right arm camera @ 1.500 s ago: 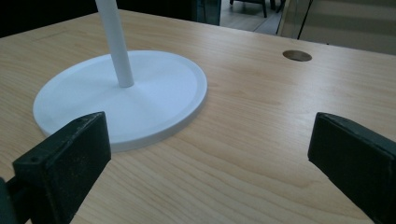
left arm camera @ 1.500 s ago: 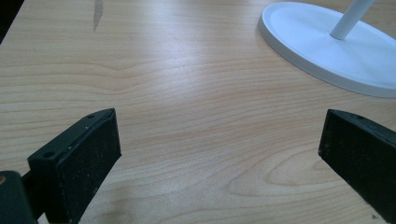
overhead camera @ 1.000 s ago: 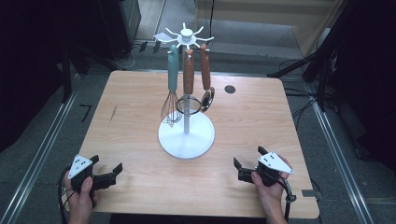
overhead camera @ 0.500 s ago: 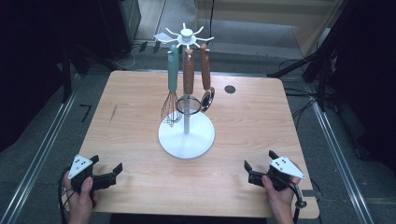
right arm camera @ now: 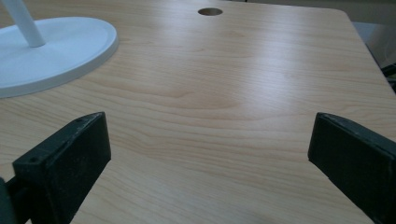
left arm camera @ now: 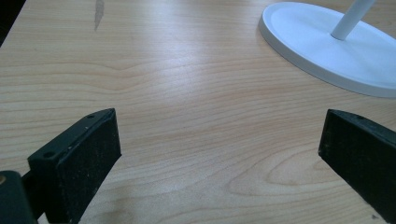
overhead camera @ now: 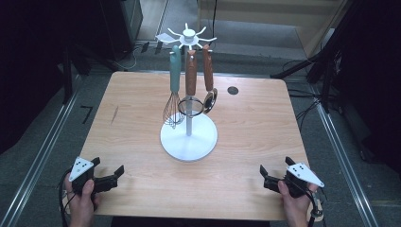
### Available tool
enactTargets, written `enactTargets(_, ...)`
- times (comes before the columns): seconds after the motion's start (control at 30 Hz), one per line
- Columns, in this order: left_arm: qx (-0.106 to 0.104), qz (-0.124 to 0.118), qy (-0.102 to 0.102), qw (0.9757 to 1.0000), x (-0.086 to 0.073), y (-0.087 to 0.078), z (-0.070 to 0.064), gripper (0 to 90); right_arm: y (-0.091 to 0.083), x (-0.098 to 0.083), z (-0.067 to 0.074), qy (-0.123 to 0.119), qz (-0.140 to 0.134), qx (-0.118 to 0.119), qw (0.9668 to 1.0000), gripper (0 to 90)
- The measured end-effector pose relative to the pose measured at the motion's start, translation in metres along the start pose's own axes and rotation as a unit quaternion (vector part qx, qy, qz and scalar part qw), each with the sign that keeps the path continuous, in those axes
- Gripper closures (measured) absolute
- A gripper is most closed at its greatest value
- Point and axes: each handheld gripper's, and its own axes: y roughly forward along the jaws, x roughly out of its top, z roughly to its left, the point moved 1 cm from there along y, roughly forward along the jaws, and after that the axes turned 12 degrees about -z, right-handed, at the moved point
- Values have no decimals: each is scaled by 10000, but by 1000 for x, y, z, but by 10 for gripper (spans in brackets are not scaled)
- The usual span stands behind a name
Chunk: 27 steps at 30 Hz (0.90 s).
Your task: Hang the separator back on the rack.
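Observation:
A white utensil stand [overhead camera: 188, 141] rises from the middle of the wooden table [overhead camera: 255, 127]. From its top hub hang a teal-handled whisk [overhead camera: 174, 80] and two brown-handled utensils [overhead camera: 191, 74], one ending in a spoon-like bowl [overhead camera: 211, 99]. My left gripper [overhead camera: 108, 166] rests open at the front left corner, held by a hand. At the front right my right gripper [overhead camera: 275, 166] is open too. Bare wood lies between the jaws of the left gripper [left arm camera: 219, 149] and the right gripper [right arm camera: 210, 149]. The stand's base [left arm camera: 327, 51] [right arm camera: 51, 51] lies ahead of each.
A round cable hole [overhead camera: 232, 90] [right arm camera: 209, 11] sits near the table's far right. A dark streak [overhead camera: 114, 115] [left arm camera: 98, 11] marks the wood at the left. Cables and dark equipment surround the table on the floor.
My right gripper has drawn back to the right, toward the front right corner. The left gripper and the stand have stayed still.

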Motion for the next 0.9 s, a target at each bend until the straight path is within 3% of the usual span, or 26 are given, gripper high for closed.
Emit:
enactTargets(0.43, 30, -16, -27, 10000, 0, 0, 0, 0, -20, -5, -35, 103, 17, -461, 9989, 0)
enactTargets(0.57, 29, -11, -10, 10000, 0, 0, 0, 0, -26, -6, -46, 232, -52, -665, 9975, 0)
enactTargets(0.9, 86, 61, -61, 9999, 1, 3, 1, 0, -23, -9, -45, 255, -13, -695, 9973, 0)
